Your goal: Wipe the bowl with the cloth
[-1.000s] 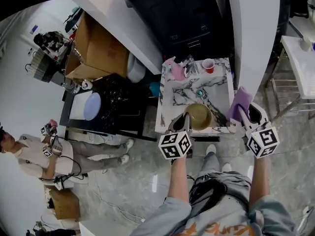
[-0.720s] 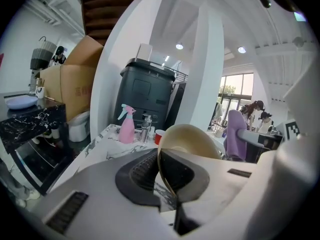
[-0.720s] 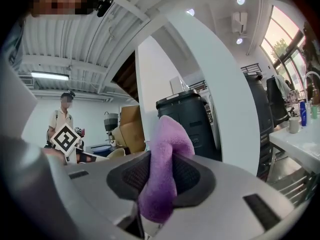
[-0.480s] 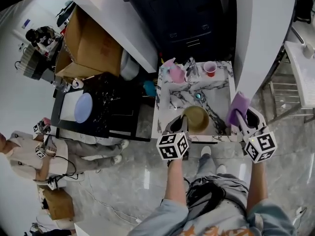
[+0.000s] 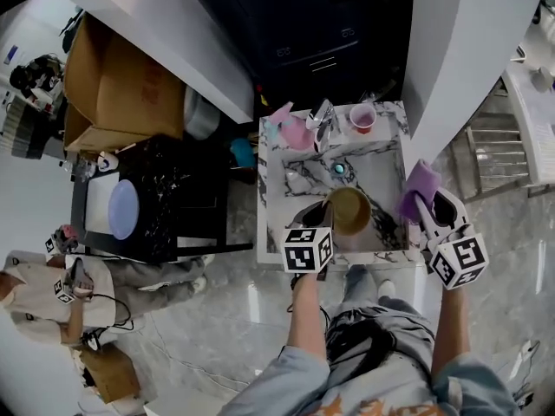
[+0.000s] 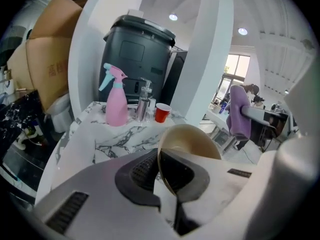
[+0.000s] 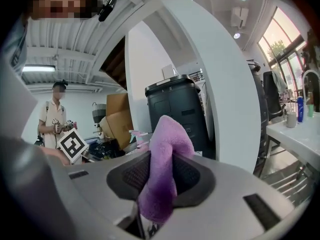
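Starting big: marble bench (image 5: 381,167) spread out ahead of and below both grippers, carrying the lot. Straight beyond the left gripper (image 5: 319,217), a dark bin (image 6: 135,54) tucked in against the white wall, clear of the work.

Down to the bowl (image 5: 351,211): pinched by its near rim in the left gripper, jaws closed on it with one pad inside and one outside, over the bench's near side. Hard to tell whether lifted or resting. Hollow left open on the right gripper's side, most likely to offer the inside up for wiping.

Across to the right gripper (image 5: 427,204): clamped shut on the purple cloth (image 7: 167,154), with a fat fold bulging forward past the tips and a loose end hanging below. Plenty of padding out front to rub with, by the look of it. Cloth near the bowl's right side, not touching, so no wiping yet.

Farther ahead of the left gripper, along the bench's far edge: pink spray bottle (image 6: 116,104), metal pump bottle (image 6: 143,104) just right of it, small red cup (image 6: 161,113) right again. All well apart from the bowl, leaving room to work.
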Demonstrator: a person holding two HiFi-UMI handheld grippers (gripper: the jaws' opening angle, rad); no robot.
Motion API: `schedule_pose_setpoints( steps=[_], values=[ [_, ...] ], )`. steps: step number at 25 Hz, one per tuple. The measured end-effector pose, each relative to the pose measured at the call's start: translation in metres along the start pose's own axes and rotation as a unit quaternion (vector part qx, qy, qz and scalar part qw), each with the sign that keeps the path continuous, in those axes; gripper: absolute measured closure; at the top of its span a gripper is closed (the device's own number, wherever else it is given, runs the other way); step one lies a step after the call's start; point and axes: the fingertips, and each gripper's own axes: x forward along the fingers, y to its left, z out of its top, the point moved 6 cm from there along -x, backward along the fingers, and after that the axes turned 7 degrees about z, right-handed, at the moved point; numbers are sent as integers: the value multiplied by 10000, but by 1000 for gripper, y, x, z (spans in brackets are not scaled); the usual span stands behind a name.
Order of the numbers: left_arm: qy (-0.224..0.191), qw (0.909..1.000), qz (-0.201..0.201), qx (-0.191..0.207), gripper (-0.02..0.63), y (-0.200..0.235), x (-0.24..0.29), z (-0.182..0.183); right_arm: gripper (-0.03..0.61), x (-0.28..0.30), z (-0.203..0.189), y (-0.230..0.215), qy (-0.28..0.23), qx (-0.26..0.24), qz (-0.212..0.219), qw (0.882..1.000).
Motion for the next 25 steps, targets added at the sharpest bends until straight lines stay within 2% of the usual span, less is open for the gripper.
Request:
schedule_pose_setpoints(
  steps=[8,17,21,25],
  values=[
    [975,9930,-394,531,583,4,70,-16,449,19,-17,-19,220,182,-458,9985],
    [2060,9699,-857,975,583,-5,135,-55,449,20,-28,-33,482,262,-963,9938],
    [2296,9625,-947,1095,583,-10,153,-70,449,22,-30,-34,559,312,-1111,9917],
    [2365,9590,-908,1274,583,-11,169,-81,449,24,-34,-35,602,362,-1188,9904]
  ],
)
